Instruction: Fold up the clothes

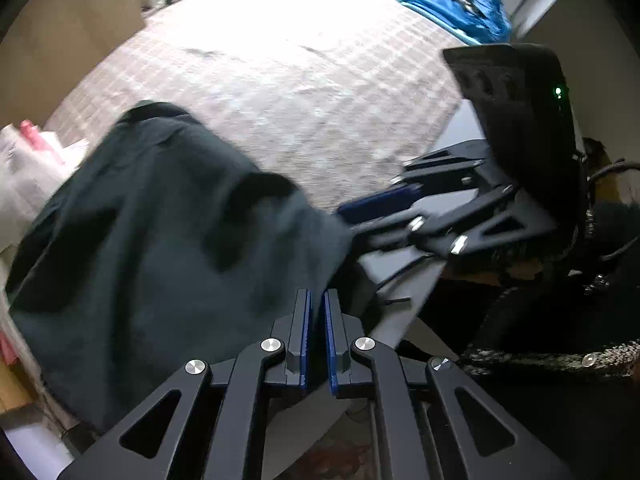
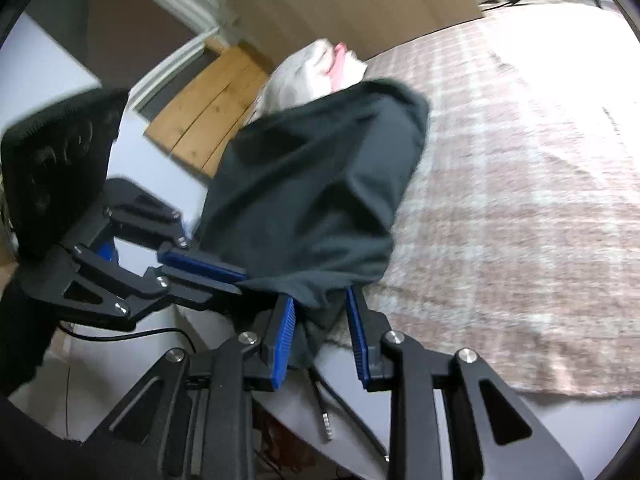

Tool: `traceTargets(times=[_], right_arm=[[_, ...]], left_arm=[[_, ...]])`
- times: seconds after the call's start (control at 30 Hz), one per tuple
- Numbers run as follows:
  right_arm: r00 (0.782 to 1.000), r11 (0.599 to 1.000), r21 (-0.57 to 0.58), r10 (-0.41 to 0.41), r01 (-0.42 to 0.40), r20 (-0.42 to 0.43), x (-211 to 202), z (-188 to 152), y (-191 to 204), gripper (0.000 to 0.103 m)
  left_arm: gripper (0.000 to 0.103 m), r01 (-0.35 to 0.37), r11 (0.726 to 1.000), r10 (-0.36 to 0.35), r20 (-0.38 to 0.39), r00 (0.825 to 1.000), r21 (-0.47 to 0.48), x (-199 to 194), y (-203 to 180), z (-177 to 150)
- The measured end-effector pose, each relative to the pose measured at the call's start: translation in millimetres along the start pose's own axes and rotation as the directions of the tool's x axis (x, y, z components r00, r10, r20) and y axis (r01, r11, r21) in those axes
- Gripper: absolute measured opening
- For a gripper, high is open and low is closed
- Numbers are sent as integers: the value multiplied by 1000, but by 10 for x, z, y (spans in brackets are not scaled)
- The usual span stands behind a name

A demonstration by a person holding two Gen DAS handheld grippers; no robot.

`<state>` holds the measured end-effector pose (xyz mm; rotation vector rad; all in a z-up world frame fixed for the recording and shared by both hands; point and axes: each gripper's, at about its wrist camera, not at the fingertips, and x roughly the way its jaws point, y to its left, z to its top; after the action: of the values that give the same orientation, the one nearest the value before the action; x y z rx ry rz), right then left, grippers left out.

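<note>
- Fabric sits between the ribbed blue pads of the right gripper [image 2: 320,336], the black two-finger claw nearest the bed's corner; a bunched fold of the dark green-black cotton garment [image 2: 316,196] hangs down between the pads, which look pinched on it only loosely, with daylight showing on the right side
- The left gripper [image 1: 317,336], the same black linkage with blue-edged fingers, has its jaws drawn nearly together on the garment's near edge, a thin layer of cloth between them
- Seen from the right wrist, the left claw's fingers [image 2: 204,266] clamp the hem just beside the right one, so both grips sit close together on one edge
- The garment is lifted off the pink-and-cream checked woven blanket [image 2: 520,184], draped in a loose hood shape, its far end near a crumpled white cloth with pink patches [image 2: 316,68]
- A heap of blue and red clothing [image 1: 452,0] lies well apart at the far side
- Risk, as I judge it: the right pinch holds a thick wad, not a flat edge, so a tug to spread the cloth could pull it free
- Grips this close may leave the garment folding crooked
</note>
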<state>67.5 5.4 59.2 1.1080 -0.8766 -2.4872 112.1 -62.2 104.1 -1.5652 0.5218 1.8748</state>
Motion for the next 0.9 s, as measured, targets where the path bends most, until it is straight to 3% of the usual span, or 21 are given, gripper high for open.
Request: traceTargets(times=[0.1,0.3,0.43,0.53,0.67,0.73,0.77,0.8,0.9], right_arm=[[1000,1000,-2,-12,12,-15,57,19,-39,8],[998,998,56,39,-37,-42,179,88,-118,6],[995,997,74,-6,14,-103,199,47,-98,12],[990,992,119,55,-40,-128,124,-63,-67,13],[982,987,144,89,-65,-167,214,-143,-43,22],[983,987,146,96,-72,-160,294,-122,-28,22],[984,988,134,96,-77,-147,314,-118,-13,21],[986,991,115,85,-69,-144,324,-124,8,8],[988,996,81,56,-45,-145,329,-164,45,5]], left_arm=[[8,-32,999,32,2,999,-38,-37,109,-91],[10,-32,996,31,-7,999,-79,9,155,-328],[10,-26,995,26,-1,1000,-92,43,175,-387],[10,-24,995,25,11,1000,-96,8,223,-394],[10,-40,994,43,29,999,-98,-61,334,-302],[12,-60,994,63,38,997,-88,-93,389,-195],[14,-65,994,69,46,997,-84,-109,420,-120],[20,-65,995,70,60,996,-80,-125,456,-24],[24,-38,996,45,86,995,-79,-63,557,261]])
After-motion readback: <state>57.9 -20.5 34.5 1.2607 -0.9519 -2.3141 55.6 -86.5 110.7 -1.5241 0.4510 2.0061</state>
